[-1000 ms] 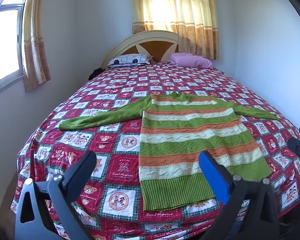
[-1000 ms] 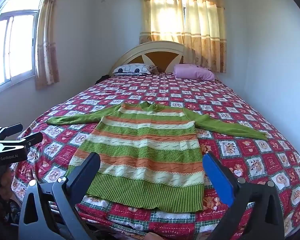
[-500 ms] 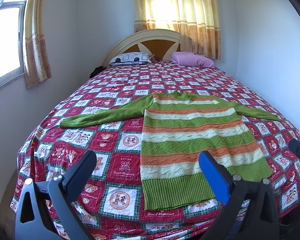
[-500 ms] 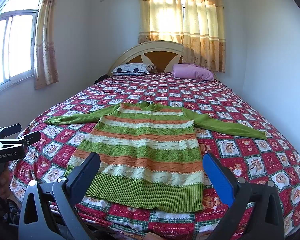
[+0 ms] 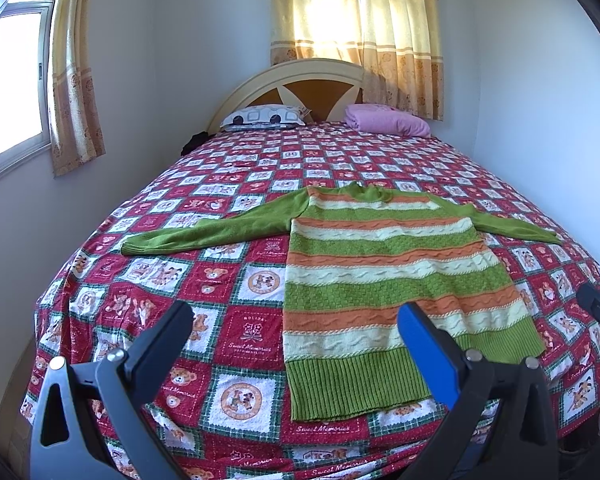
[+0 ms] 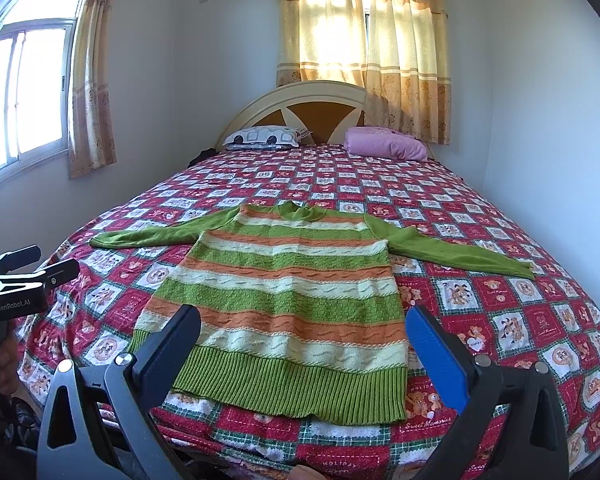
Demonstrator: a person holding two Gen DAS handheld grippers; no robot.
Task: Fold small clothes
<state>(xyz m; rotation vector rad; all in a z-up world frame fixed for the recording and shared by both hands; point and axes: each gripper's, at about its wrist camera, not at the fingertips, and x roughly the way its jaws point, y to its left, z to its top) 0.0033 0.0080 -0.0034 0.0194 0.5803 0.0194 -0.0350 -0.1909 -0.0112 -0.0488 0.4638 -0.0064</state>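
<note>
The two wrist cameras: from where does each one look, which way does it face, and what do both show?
Left wrist view: sits on the left gripper at the bed's foot, facing the headboard; own open jaws show, right gripper's tip at right edge.
Right wrist view: sits on the right gripper, same direction, further right; own open jaws show, left gripper and a hand at left.
Shared: the green, orange and cream striped knitted sweater lying flat on the red patchwork bedspread, and the pink pillow.

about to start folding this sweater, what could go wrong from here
The sweater lies with its hem close to the foot edge of the bed, so a tug toward the person might drag it off. Both sleeves are spread wide, so each needs its own fold. The chunky knit may bunch between the open jaws.
</note>
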